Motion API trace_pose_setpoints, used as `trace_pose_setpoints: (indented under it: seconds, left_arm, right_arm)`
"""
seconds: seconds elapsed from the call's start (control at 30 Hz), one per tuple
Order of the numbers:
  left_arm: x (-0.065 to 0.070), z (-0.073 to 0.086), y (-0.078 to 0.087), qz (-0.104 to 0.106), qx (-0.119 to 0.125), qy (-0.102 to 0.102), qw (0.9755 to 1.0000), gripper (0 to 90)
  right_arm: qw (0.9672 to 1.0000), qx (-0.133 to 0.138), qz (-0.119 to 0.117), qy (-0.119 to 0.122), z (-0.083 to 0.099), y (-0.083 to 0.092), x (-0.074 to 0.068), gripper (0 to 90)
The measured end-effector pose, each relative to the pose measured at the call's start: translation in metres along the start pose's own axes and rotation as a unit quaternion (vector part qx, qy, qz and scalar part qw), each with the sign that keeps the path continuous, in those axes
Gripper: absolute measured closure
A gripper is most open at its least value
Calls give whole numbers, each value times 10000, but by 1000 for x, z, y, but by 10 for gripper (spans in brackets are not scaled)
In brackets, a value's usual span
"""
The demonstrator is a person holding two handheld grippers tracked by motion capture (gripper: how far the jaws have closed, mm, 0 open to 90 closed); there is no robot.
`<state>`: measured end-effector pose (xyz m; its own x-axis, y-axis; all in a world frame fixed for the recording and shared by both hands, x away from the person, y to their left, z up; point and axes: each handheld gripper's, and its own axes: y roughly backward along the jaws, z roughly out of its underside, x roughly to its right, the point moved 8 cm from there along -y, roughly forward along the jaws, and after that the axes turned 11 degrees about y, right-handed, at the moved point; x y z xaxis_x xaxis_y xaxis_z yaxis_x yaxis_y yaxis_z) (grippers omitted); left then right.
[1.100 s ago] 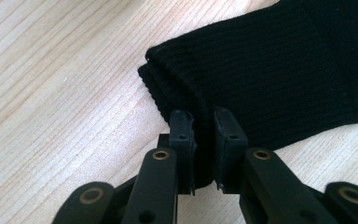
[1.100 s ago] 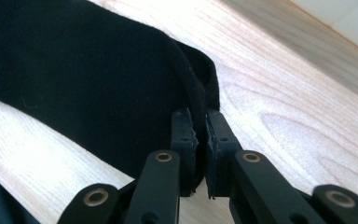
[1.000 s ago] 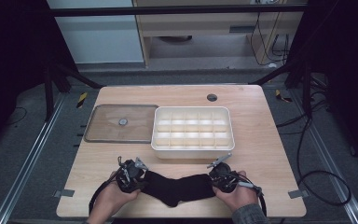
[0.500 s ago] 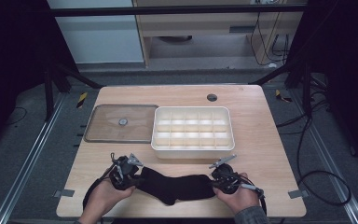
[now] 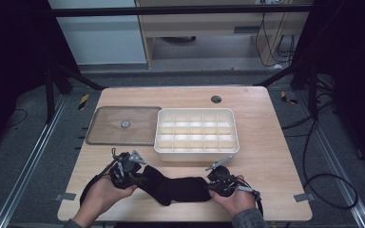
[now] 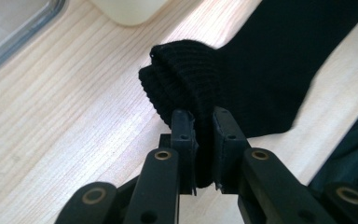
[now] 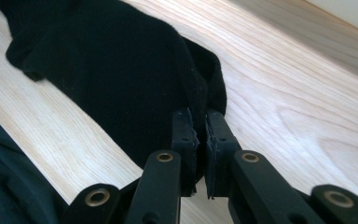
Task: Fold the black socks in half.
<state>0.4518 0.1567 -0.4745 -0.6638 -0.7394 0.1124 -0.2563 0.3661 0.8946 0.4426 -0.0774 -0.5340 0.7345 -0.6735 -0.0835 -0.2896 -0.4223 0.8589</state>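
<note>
High view shows your black sock (image 5: 176, 188) stretched flat just in front of the white compartment tray (image 5: 197, 149), between your hands. Your left gripper (image 5: 132, 175) is clamped on its ribbed cuff, and your right gripper (image 5: 217, 182) is clamped on the opposite end.

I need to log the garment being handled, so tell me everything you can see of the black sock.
The black sock is a dark knit, ribbed at the cuff, where the fabric is bunched in thick folds. It lies stretched sideways along the near edge of the wooden table, in front of the white divided tray. The left tongs are shut on the ribbed cuff end, the right tongs on the thinner opposite end. Its middle rests on the wood.
</note>
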Motion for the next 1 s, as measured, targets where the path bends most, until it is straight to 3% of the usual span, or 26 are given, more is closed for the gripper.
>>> trace_pose_setpoints:
  seconds: [0.1, 0.3, 0.5, 0.7, 0.9, 1.0]
  left_arm:
    - [13, -9, 4, 186, 42, -92, 9998, 808]
    - [39, -25, 2, 298, 95, -311, 9990, 807]
    - [60, -36, -17, 273, 91, -420, 9987, 806]
    - [80, -41, -42, 431, 138, -386, 9982, 803]
    - [84, -43, -55, 393, 112, -393, 9984, 802]
    - [82, -41, -58, 358, 77, -330, 9988, 801]
  right_arm:
    - [10000, 67, -5, -3, -5, -2, -2, 848]
    - [9998, 131, -136, -51, -10, -4, -6, 848]
    - [9995, 194, -250, -61, -16, -7, -8, 848]
    - [9994, 159, -274, -135, -15, -13, -6, 848]
    - [9992, 191, -281, -186, -12, -15, -4, 836]
    - [9992, 267, -248, -189, -12, -13, -2, 723]
